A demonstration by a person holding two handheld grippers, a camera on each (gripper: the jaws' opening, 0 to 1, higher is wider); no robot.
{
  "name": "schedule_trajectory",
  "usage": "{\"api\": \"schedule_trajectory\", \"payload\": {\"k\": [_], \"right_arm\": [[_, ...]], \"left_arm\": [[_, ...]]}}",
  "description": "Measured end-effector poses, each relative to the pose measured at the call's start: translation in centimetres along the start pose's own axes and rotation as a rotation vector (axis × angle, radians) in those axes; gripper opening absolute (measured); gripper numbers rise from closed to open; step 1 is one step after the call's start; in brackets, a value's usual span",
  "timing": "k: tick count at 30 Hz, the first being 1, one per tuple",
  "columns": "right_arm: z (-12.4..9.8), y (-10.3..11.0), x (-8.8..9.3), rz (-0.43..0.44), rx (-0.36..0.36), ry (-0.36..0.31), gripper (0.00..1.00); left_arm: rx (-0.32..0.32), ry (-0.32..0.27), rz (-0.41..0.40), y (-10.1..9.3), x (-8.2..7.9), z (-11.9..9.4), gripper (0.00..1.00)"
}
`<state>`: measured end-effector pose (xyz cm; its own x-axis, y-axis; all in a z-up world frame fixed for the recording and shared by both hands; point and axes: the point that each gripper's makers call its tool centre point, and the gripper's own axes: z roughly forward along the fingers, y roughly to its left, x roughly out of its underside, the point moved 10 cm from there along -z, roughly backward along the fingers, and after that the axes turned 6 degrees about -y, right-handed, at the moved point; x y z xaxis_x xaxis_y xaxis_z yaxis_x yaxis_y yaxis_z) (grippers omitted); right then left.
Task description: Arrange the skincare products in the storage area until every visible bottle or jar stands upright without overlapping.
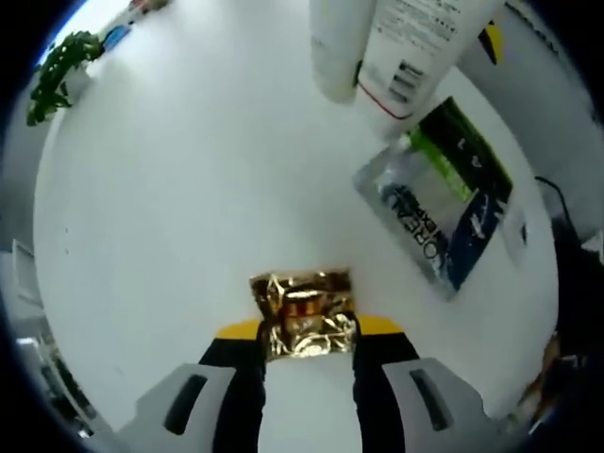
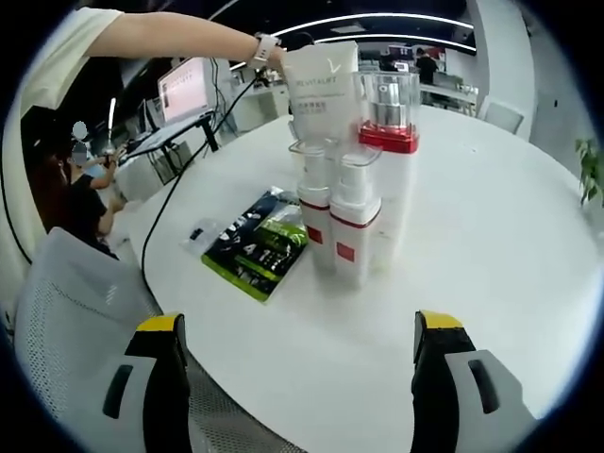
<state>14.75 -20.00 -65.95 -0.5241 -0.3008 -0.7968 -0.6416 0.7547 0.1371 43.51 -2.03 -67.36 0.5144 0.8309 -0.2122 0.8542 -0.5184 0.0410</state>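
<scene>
My left gripper (image 1: 307, 332) is shut on a crinkled gold foil sachet (image 1: 304, 310) just above the white table (image 1: 189, 208). Beyond it a clear L'Oreal sachet pack (image 1: 439, 203) with green and dark print lies flat, and white tubes (image 1: 396, 47) stand at the top edge. In the right gripper view, two small white bottles with red bands (image 2: 342, 222) stand upright beside a taller clear-capped bottle (image 2: 389, 132) and a white tube (image 2: 321, 90). The sachet pack (image 2: 257, 247) lies left of them. My right gripper (image 2: 299, 323) is open, well short of the bottles.
A person's arm with a wristwatch (image 2: 264, 47) reaches in behind the white tube. A grey mesh chair (image 2: 66, 302) stands at the table's near left edge. A potted plant (image 1: 58, 74) sits at the table's far side. Desks with a monitor (image 2: 184, 90) and seated people lie beyond.
</scene>
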Motion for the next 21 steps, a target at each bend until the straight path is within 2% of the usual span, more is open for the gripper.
{"api": "schedule_trajectory", "payload": {"k": [4, 6, 9, 10, 13, 15, 17, 19, 21], "right_arm": [[0.0, 0.1, 0.0, -0.015, -0.005, 0.006, 1.0], [0.1, 0.0, 0.0, -0.019, -0.006, 0.005, 1.0], [0.1, 0.2, -0.1, -0.025, -0.011, 0.005, 1.0], [0.1, 0.3, -0.1, -0.031, -0.014, 0.005, 1.0], [0.2, 0.2, -0.2, -0.043, -0.019, 0.009, 1.0], [0.2, 0.3, -0.2, -0.056, -0.017, 0.009, 1.0], [0.2, 0.3, -0.3, -0.058, -0.017, 0.006, 1.0], [0.3, 0.3, -0.3, -0.06, -0.021, 0.004, 1.0], [0.3, 0.5, -0.3, -0.071, -0.026, 0.007, 1.0]], "left_arm": [[0.005, 0.029, -0.05, -0.3, 1.2, -0.1, 0.31], [0.003, 0.036, -0.143, -0.9, 1.6, -0.4, 0.31], [-0.024, 0.047, -0.228, -1.6, 2.1, -1.1, 0.31], [-0.027, 0.044, -0.234, -1.9, 2.2, -1.3, 0.31], [-0.022, 0.076, -0.336, -3.0, 3.5, -1.9, 0.32], [-0.036, 0.088, -0.353, -3.8, 3.6, -2.3, 0.31], [-0.048, 0.095, -0.403, -4.6, 3.7, -2.7, 0.31], [-0.033, 0.081, -0.469, -5.5, 3.8, -3.1, 0.31], [-0.043, 0.082, -0.484, -6.2, 3.5, -3.5, 0.31]]}}
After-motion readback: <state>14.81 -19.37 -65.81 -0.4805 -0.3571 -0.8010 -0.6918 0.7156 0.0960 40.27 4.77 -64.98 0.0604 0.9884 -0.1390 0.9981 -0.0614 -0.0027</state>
